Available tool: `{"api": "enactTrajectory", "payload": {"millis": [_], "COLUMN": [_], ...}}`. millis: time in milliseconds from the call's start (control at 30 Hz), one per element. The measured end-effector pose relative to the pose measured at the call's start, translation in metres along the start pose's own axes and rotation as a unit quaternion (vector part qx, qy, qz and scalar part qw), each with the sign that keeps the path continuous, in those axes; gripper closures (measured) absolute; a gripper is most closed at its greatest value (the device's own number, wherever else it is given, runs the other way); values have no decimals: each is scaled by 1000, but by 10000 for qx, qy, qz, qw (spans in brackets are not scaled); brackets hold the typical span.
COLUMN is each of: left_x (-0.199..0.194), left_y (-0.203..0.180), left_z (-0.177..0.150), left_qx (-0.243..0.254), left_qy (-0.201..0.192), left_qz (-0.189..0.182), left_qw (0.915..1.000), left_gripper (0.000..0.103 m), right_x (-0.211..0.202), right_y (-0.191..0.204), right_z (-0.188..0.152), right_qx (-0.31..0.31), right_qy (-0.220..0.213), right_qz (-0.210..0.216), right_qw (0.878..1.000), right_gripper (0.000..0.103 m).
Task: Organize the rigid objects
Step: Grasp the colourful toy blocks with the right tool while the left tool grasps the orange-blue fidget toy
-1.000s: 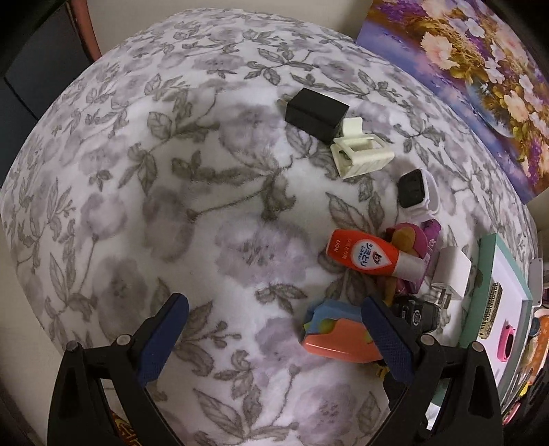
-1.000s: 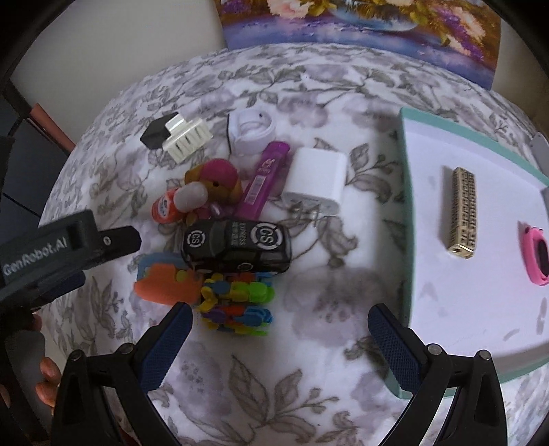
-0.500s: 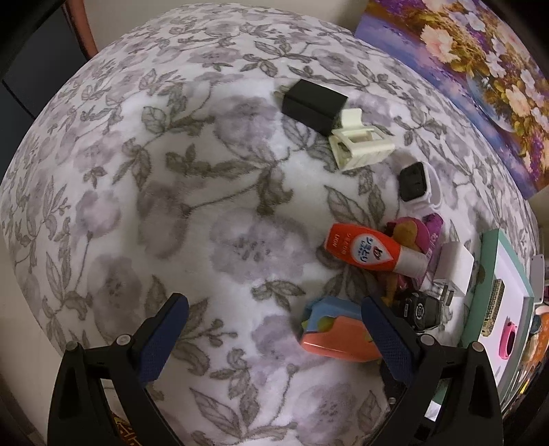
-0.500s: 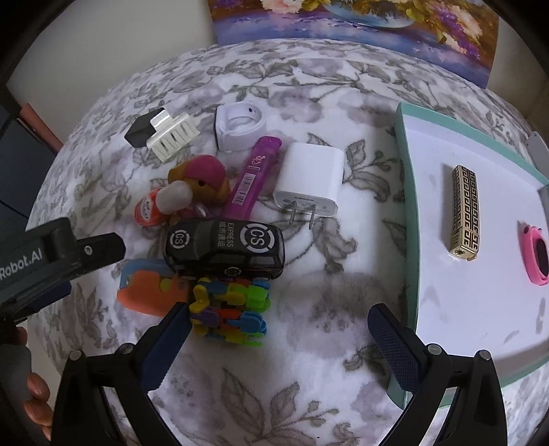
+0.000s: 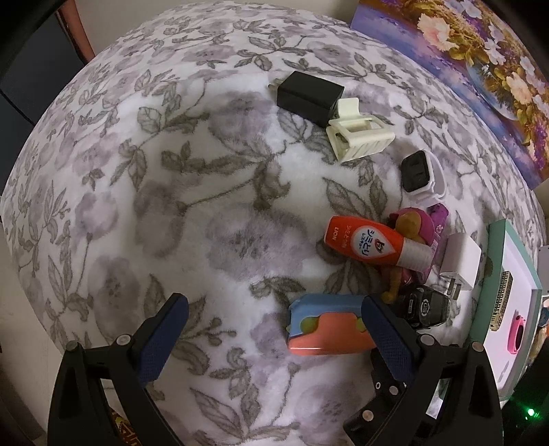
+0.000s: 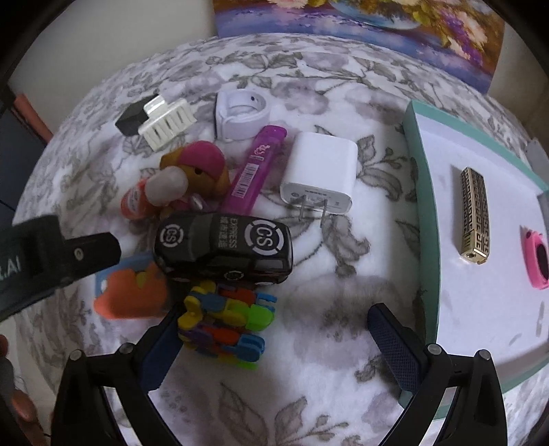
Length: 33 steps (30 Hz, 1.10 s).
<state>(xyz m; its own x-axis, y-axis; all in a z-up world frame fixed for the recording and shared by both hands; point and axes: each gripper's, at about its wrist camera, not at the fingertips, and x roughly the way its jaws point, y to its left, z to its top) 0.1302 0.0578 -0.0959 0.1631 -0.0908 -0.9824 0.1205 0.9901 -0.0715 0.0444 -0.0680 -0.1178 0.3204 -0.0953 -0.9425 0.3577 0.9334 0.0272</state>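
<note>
A heap of small objects lies on the floral cloth: a black toy car [image 6: 223, 248], a multicoloured block toy [image 6: 226, 322], an orange-and-blue piece [image 5: 326, 326], an orange tube [image 5: 367, 245], a pink doll [image 6: 199, 171], a purple case [image 6: 254, 171], a white charger [image 6: 319, 175], a white clip [image 5: 358, 139] and a black adapter [image 5: 308, 97]. My right gripper [image 6: 271, 346] is open, the block toy just inside its left finger. My left gripper [image 5: 274, 336] is open, its right finger beside the orange-and-blue piece. A teal-rimmed white tray [image 6: 422, 192] holds a gold bar [image 6: 475, 216] and a pink item [image 6: 535, 257].
A white watch holder [image 6: 240, 115] lies behind the heap. A flower painting [image 6: 360, 24] leans against the back wall. The left gripper's body [image 6: 51, 260] reaches in from the left of the right wrist view. Bare cloth lies left of the heap.
Both grippers have moved in closer to the heap; the objects look larger and lower in each view. Nothing has been gripped or shifted.
</note>
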Motion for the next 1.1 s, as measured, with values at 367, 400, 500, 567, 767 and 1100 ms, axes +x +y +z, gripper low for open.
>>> {"api": "enactTrajectory", "payload": {"millis": [367, 400, 500, 567, 767, 1100], "left_x": [14, 16, 22, 27, 37, 33], "left_y": [-29, -31, -38, -44, -56, -60], "left_z": [-12, -13, -16, -18, -22, -26], "left_qx": [373, 400, 476, 542, 638, 633], "left_qy": [273, 299, 351, 373, 352, 302], "left_qz": [-201, -193, -140, -75, 60, -255], "left_qw": [9987, 9986, 9982, 9978, 9973, 9972], "left_gripper": [2, 2, 2, 2, 2, 31], "right_x": [-9, -10, -12, -12, -17, -11], "right_y": [-19, -22, -27, -29, -36, -25], "right_z": [-5, -4, -5, -5, -1, 1], "right_qx": [271, 278, 310, 314, 347, 150], "right_qy": [72, 73, 82, 89, 81, 58], "right_qz": [179, 179, 190, 188, 202, 64], "right_qw": [9994, 9994, 9993, 9993, 9992, 9999], "right_gripper": [22, 24, 29, 31, 32, 35]}}
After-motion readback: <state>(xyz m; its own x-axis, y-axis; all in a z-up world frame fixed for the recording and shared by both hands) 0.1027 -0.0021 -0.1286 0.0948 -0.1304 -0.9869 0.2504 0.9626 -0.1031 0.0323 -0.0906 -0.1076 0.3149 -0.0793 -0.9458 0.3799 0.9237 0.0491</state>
